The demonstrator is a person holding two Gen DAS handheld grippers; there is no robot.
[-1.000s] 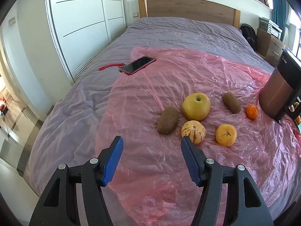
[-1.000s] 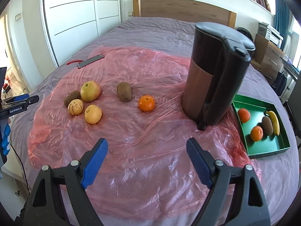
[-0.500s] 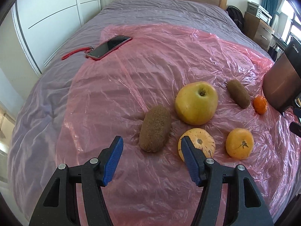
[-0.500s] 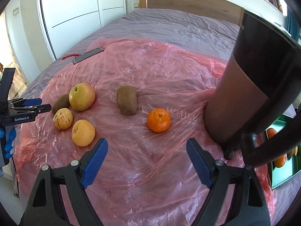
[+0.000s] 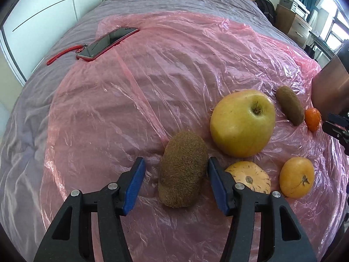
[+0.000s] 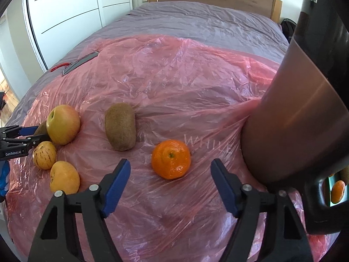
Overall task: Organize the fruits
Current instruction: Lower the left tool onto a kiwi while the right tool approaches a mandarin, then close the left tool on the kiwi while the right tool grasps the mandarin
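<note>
Fruits lie on a pink plastic sheet (image 5: 152, 69) over a bed. My left gripper (image 5: 174, 172) is open, its jaws on either side of a brown kiwi (image 5: 183, 170), the right pad touching it or nearly so. Beside it are a yellow apple (image 5: 242, 122), a striped yellow fruit (image 5: 248, 178), an orange-yellow fruit (image 5: 296, 180), a second kiwi (image 5: 290, 104) and a mandarin (image 5: 313, 119). My right gripper (image 6: 170, 179) is open, with the mandarin (image 6: 171, 159) just ahead between its fingertips. The second kiwi (image 6: 120, 128) lies to its left.
A tall brown and black appliance (image 6: 305, 109) stands close at the right of the right gripper. A green tray with fruit (image 6: 337, 191) shows behind its handle. A phone with a red strap (image 5: 106, 43) lies at the sheet's far left.
Both grippers have moved forward and down. The left one now straddles the near kiwi. The right one has closed in on the mandarin. Both stay open.
</note>
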